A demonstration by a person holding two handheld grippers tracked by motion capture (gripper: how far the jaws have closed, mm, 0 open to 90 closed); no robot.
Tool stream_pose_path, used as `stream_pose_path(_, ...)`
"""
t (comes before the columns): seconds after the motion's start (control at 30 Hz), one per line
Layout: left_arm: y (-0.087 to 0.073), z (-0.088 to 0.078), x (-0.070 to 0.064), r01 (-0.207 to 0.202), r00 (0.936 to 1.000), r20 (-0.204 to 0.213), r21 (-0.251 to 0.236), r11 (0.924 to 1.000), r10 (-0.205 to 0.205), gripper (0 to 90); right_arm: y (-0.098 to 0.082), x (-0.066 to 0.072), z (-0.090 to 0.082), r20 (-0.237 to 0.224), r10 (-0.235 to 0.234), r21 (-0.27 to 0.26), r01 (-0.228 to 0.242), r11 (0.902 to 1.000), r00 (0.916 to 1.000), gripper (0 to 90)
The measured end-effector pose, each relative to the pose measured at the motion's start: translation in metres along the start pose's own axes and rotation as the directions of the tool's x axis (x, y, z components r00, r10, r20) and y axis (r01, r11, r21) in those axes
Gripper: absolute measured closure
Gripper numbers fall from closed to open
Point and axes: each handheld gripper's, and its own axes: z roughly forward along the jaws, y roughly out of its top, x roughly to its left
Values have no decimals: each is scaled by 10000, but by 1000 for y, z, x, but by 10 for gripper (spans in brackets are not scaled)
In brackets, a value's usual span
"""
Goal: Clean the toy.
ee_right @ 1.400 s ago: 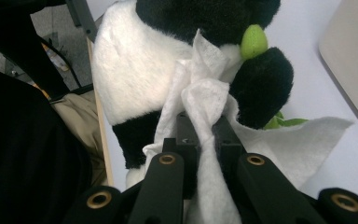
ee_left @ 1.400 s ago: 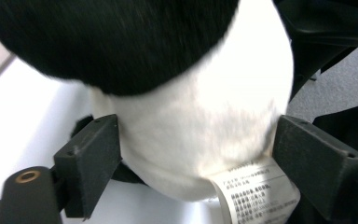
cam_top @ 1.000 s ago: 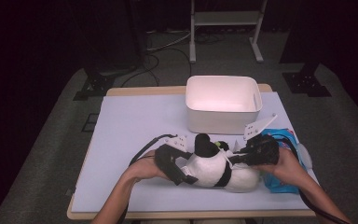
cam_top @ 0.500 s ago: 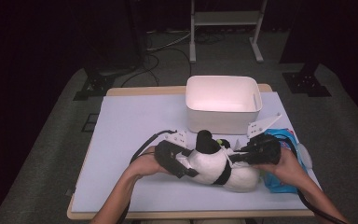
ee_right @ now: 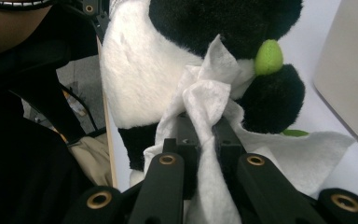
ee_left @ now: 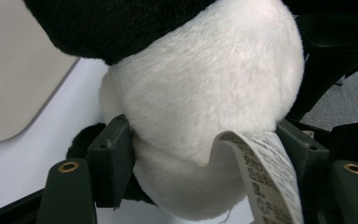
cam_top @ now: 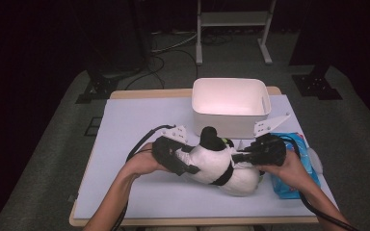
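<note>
Since a moment ago my left gripper (ee_left: 200, 154) has been closing on the panda toy (cam_top: 217, 161) and lifting it, so I hold it steady while my right gripper (ee_right: 204, 133), clamped on the wipe (ee_right: 209, 93), rubs gently.

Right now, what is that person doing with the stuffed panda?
A person is cleaning a stuffed panda on the table. The left gripper, whose jaws have just been closing, squeezes the panda's white body. The right gripper pinches a white wipe against it. A white bin stands behind.
</note>
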Motion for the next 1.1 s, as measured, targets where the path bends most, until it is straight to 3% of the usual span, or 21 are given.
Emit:
stream_pose_path(0.33,8,-18,-4,-234,9993,-298,84,9997,236,307,9,0,3,-227,-4,-216,-1,9998,9997,836)
stream_pose_path(0.67,17,-9,-8,-447,9987,-244,126,9989,450,303,23,4,-12,-131,-243,-447,237,9987,9996,836)
stream_pose_path(1.1,29,-1,-13,-753,9969,-214,339,9966,761,297,51,14,-18,95,-863,-215,865,9960,9962,835)
